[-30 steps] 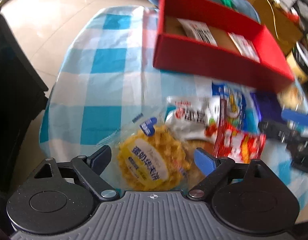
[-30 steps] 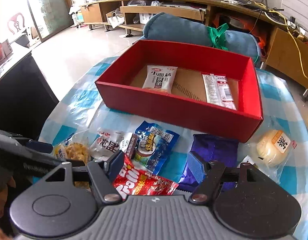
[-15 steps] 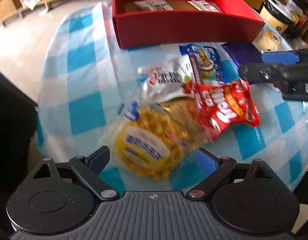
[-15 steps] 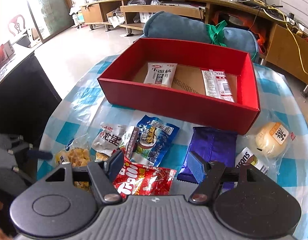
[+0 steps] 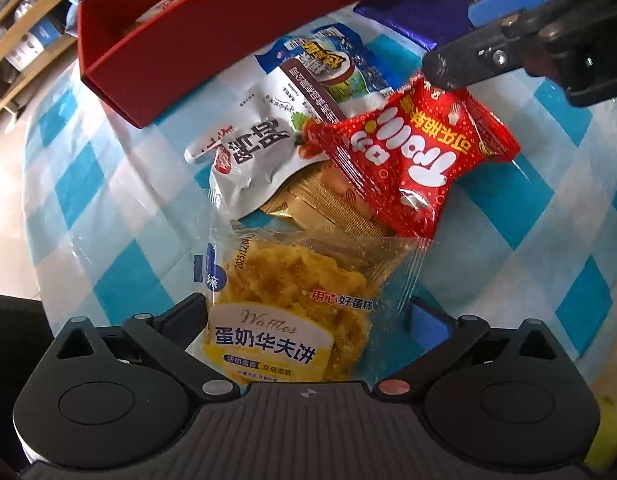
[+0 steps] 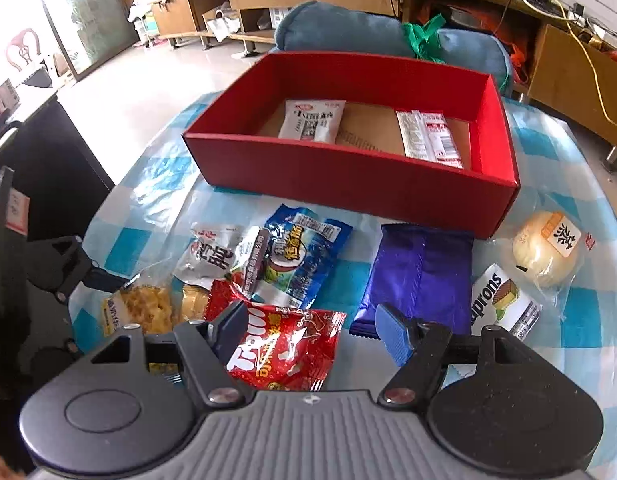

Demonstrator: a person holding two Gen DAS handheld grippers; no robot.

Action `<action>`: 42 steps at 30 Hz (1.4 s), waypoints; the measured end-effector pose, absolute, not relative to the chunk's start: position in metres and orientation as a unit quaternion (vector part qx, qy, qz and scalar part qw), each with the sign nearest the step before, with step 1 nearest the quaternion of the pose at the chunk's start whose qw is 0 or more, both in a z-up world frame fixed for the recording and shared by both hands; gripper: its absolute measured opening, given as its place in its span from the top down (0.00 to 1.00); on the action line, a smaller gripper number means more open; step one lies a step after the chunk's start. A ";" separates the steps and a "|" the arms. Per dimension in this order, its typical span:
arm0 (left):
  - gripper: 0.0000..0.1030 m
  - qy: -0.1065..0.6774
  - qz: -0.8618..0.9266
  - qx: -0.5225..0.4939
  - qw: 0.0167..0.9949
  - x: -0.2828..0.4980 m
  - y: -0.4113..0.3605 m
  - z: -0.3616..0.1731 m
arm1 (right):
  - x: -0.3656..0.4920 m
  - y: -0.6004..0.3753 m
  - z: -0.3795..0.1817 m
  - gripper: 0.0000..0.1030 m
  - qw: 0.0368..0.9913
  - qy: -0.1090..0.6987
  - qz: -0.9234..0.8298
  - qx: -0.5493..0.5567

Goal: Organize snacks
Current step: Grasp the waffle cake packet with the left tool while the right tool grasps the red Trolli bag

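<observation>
A clear packet of yellow waffles [image 5: 284, 312] lies on the checked cloth between the fingers of my left gripper [image 5: 306, 312]. Its jaws are opening, and the pads stand beside the wrapper without pressing it. Just beyond lie a gold packet [image 5: 320, 204], a grey-white packet [image 5: 244, 152], a blue packet [image 5: 332, 64] and a red packet [image 5: 412, 152]. My right gripper [image 6: 312, 328] hovers open over the red packet [image 6: 284, 352] with nothing held. The red box [image 6: 348, 184] stands behind, holding a white packet [image 6: 312, 120] and a long pale packet [image 6: 426, 138].
A purple packet [image 6: 420, 272], a wafer packet [image 6: 500, 300] and a wrapped bun [image 6: 544, 248] lie to the right. A blue cushion [image 6: 348, 28] sits behind the box. Dark furniture [image 6: 48, 160] stands off the table's left edge.
My left gripper has rolled and dropped closer to the waffle packet, which now sits between wider jaws. The right gripper has stayed where it was.
</observation>
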State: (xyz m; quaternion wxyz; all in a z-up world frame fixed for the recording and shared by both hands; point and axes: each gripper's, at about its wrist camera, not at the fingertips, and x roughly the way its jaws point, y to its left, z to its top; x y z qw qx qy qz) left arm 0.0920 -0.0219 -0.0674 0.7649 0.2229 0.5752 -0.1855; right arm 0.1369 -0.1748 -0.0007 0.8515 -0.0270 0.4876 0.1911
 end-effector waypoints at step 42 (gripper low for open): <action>0.21 0.579 -0.123 0.048 0.805 0.092 0.023 -0.043 | 0.112 -0.096 -0.046 0.33 0.737 0.514 0.357 -0.258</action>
